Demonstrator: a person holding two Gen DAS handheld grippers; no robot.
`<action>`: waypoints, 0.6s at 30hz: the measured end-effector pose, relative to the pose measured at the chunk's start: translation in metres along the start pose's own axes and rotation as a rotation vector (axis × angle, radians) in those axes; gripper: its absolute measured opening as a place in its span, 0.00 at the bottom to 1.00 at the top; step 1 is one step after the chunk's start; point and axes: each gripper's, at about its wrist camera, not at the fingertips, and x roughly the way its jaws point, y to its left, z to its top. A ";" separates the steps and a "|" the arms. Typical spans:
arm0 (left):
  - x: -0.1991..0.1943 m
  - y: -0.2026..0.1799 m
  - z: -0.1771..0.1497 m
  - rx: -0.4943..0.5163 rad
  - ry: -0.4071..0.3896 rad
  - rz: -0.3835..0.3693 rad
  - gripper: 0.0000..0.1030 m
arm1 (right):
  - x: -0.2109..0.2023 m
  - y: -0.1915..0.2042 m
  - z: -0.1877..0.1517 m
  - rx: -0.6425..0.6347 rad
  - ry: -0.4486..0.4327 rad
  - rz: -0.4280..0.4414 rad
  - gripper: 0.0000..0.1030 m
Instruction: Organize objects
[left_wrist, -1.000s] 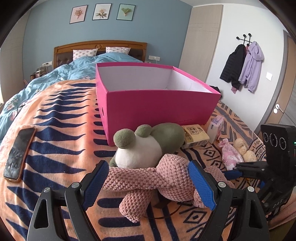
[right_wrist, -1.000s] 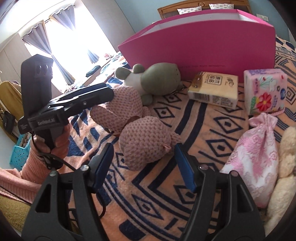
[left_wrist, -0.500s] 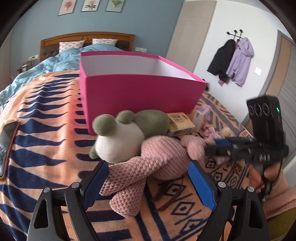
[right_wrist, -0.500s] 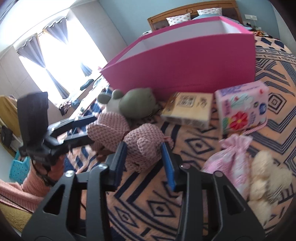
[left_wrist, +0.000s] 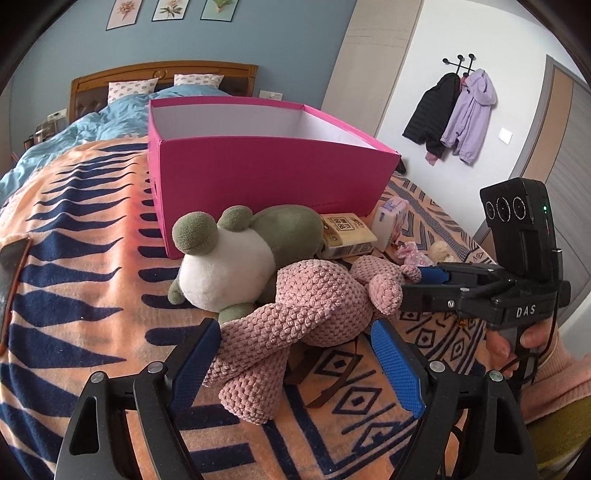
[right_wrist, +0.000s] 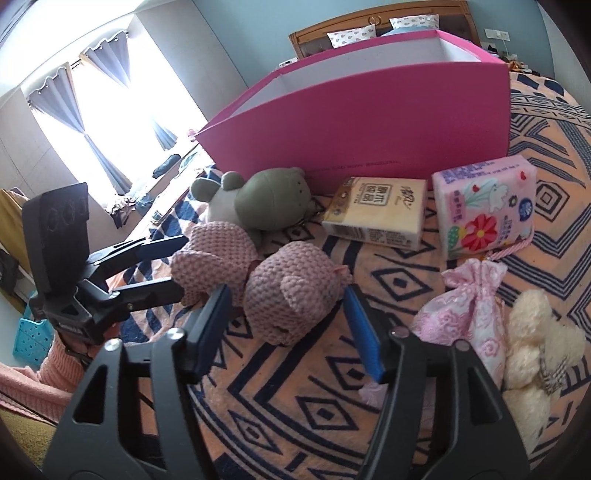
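While both grippers gape, the pink crochet toy (left_wrist: 314, 299) lies between their fingers.

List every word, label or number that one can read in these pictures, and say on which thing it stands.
"DAS": on the black body of the right gripper.
Yellow tissue pack: large Chinese characters and a QR code, too blurred to read.
Pink tissue pack: small print beside the flowers, too small to read.
Pink box: one faint line of print low on the wall, unreadable.
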 end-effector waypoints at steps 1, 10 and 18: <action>0.001 0.000 0.000 -0.001 0.003 0.001 0.83 | 0.003 0.001 0.000 0.002 0.000 -0.006 0.64; 0.003 -0.005 0.002 0.014 0.022 -0.011 0.77 | 0.019 -0.003 0.003 0.029 0.004 -0.003 0.53; -0.001 -0.014 0.006 0.025 0.010 -0.060 0.57 | 0.018 -0.004 0.006 0.040 -0.029 0.005 0.52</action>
